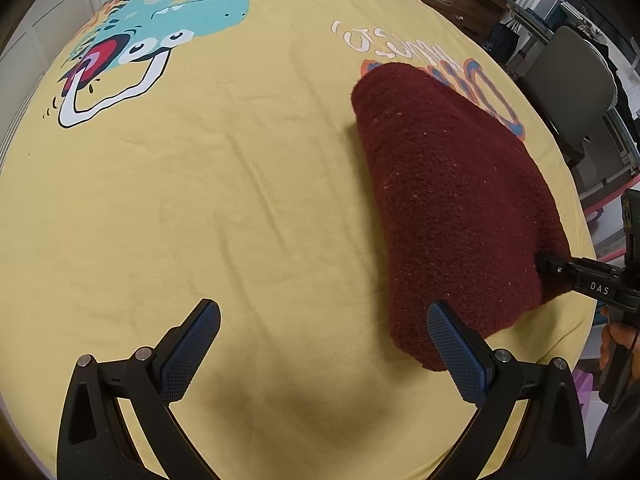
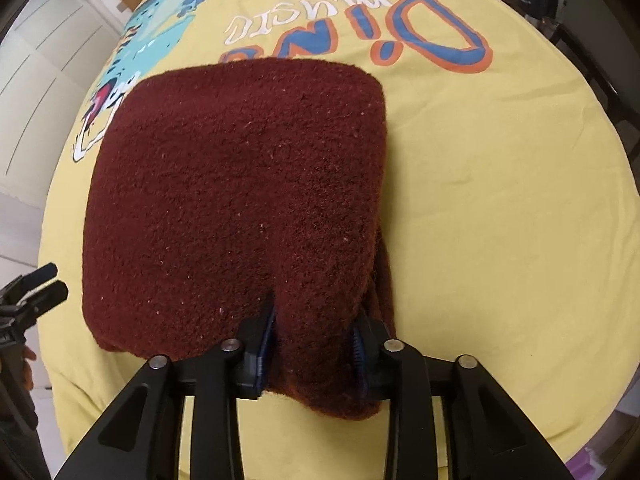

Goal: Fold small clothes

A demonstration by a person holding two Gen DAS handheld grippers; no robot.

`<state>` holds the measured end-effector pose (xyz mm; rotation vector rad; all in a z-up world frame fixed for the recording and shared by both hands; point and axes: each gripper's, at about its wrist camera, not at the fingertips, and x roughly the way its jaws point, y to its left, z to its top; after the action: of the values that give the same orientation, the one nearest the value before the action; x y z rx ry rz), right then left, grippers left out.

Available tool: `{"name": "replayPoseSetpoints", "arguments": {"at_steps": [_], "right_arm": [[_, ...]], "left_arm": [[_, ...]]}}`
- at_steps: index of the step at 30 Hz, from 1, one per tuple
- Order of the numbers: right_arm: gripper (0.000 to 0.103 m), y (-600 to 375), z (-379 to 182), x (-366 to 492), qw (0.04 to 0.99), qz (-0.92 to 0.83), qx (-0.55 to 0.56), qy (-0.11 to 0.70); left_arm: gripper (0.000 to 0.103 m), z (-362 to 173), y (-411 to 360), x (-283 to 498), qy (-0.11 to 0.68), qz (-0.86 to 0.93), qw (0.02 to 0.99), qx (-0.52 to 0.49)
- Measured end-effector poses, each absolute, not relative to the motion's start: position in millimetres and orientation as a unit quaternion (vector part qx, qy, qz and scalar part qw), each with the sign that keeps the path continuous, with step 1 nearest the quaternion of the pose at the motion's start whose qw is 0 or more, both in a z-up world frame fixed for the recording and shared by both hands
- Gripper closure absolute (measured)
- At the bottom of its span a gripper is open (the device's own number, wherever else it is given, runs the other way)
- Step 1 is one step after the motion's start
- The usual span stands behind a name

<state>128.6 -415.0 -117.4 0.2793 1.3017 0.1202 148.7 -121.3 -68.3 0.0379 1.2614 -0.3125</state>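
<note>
Your right gripper [image 2: 314,334] pinches the near edge of the folded maroon cloth [image 2: 240,200], which lies on the yellow sheet [image 2: 500,220] just below the "Dino" print [image 2: 420,36]. Your left gripper [image 1: 322,344] hovers spread beside the cloth.

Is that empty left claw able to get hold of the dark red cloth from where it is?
Probably yes. The left gripper is open, the maroon cloth lies just beside its right finger, and only bare yellow sheet lies between. The right gripper already pinches the near edge.
</note>
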Motion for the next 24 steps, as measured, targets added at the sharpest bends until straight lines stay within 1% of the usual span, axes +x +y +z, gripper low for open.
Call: {"name": "replayPoseSetpoints", "arguments": {"at_steps": [2,3,4,9,11,12,15,17,20,24], "right_arm": [[0.052,-415.5,-113.7,128.0,0.786,0.049,0.121,0.604],[0.038,-416.2,-112.3,129.0,0.787,0.039,0.110,0.606],[0.032,-416.5,-109.5,127.4,0.788,0.029,0.096,0.607],[0.025,-417.9,-98.3,128.9,0.792,0.024,0.083,0.604],[0.025,-417.6,-92.1,129.9,0.790,0.017,0.083,0.607],[0.024,-417.6,-86.3,130.8,0.794,0.016,0.082,0.602],[0.018,-414.7,-73.5,138.2,0.805,0.028,0.086,0.587],[0.017,-410.4,-67.3,144.0,0.810,0.034,0.086,0.580],[0.017,-405.0,-71.2,158.4,0.807,0.040,0.085,0.583],[0.015,-404.9,-92.8,170.9,0.792,0.051,0.106,0.599]], "left_arm": [[0.001,-70.0,-123.8,149.1,0.588,-0.135,0.797,0.033],[0.001,-70.8,-126.5,148.5,0.589,-0.130,0.797,0.041],[0.001,-71.7,-127.3,149.0,0.589,-0.127,0.797,0.047],[0.001,-69.8,-135.6,158.0,0.588,-0.133,0.797,0.047],[0.001,-66.6,-141.4,164.4,0.585,-0.137,0.798,0.048],[0.001,-64.9,-144.2,167.0,0.584,-0.138,0.799,0.048],[0.001,-58.6,-152.8,176.6,0.580,-0.145,0.801,0.039],[0.001,-54.5,-160.2,183.1,0.580,-0.149,0.801,0.028],[0.001,-53.0,-176.1,193.5,0.583,-0.152,0.798,0.017],[0.001,-62.3,-197.0,201.0,0.594,-0.153,0.789,0.015]]}}
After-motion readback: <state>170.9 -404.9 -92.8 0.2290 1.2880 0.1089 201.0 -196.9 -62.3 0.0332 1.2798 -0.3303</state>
